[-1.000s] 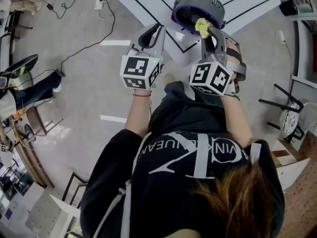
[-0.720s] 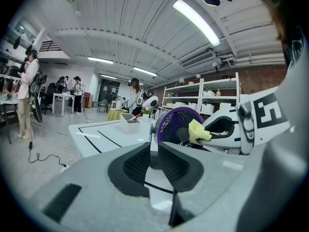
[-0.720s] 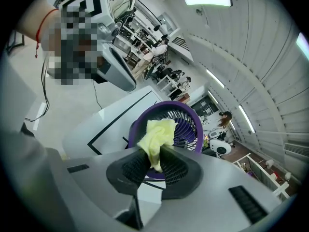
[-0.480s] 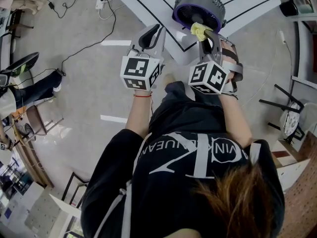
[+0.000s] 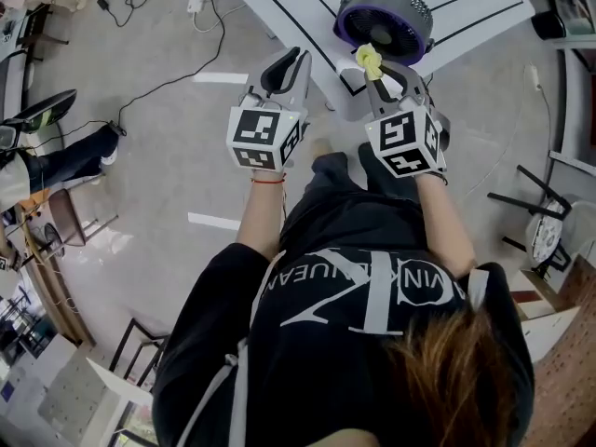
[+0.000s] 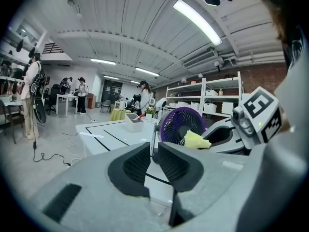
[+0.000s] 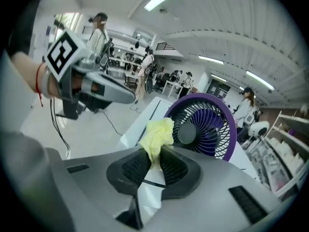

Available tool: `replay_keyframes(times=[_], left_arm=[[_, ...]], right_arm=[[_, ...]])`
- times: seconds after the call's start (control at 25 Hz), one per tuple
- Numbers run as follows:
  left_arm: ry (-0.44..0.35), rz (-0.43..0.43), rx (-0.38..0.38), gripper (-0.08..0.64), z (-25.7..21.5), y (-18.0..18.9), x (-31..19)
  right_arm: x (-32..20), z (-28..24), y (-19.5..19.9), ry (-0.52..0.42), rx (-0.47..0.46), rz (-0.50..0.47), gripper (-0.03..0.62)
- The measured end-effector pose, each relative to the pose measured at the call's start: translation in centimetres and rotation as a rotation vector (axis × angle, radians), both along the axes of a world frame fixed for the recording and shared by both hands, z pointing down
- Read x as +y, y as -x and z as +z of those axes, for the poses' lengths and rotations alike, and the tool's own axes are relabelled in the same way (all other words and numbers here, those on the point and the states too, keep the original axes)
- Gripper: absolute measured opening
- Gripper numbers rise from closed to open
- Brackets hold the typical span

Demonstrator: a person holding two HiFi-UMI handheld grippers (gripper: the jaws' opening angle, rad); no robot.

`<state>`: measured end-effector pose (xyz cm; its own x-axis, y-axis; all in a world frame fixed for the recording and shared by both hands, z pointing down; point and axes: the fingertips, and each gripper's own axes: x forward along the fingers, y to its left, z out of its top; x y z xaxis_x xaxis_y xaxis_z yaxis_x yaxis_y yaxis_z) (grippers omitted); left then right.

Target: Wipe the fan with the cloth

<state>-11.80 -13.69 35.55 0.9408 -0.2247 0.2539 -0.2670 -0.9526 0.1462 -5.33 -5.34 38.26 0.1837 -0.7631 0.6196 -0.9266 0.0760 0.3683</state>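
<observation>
Presently on record: the right gripper point(image 7: 153, 166), jaws clamped on a yellow cloth point(image 7: 157, 132), which stands up as a crumpled wad past the jaw tips. The fan point(image 7: 207, 129) has a purple rim and a dark grille and stands upright on a white counter point(image 5: 307, 7). It lies straight ahead of the right gripper and a little to its right, its face turned toward that gripper. The cloth sits close against the near-left part of the rim; whether it touches cannot be settled from any view. The left gripper point(image 6: 153, 161) has its jaws drawn almost together with nothing between them. It is held beside the right gripper, on its left, and the fan lies ahead of it and off to its right. The right gripper is judged the nearer of the two, so the coming move is likely a short push forward and rightward to carry the cloth onto the grille. The right gripper view alone shows the grip on the cloth and the hub and blades behind the grille. The head view alone shows both grippers side by side, with the fan beyond them. The left gripper view shows the cloth side-on in front of the rim.
</observation>
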Motion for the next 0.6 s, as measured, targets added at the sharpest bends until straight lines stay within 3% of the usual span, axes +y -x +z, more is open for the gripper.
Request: replay_keyframes(times=[0.08,0.2,0.6], left_arm=[[-0.002,0.001,0.001,0.051,0.0,0.0,0.0],[-0.009,0.004,0.004,0.051,-0.2,0.1,0.1],[-0.107,-0.066,0.073,0.011,-3.7,-0.3,-0.3]], right_arm=[[-0.2,-0.6,0.8,-0.060,-0.109,0.004,0.054],[-0.4,-2.4,1.3,-0.141,-0.198,0.012,0.054],[0.6,-10.4,-1.7,-0.402,-0.251,-0.008,0.054]])
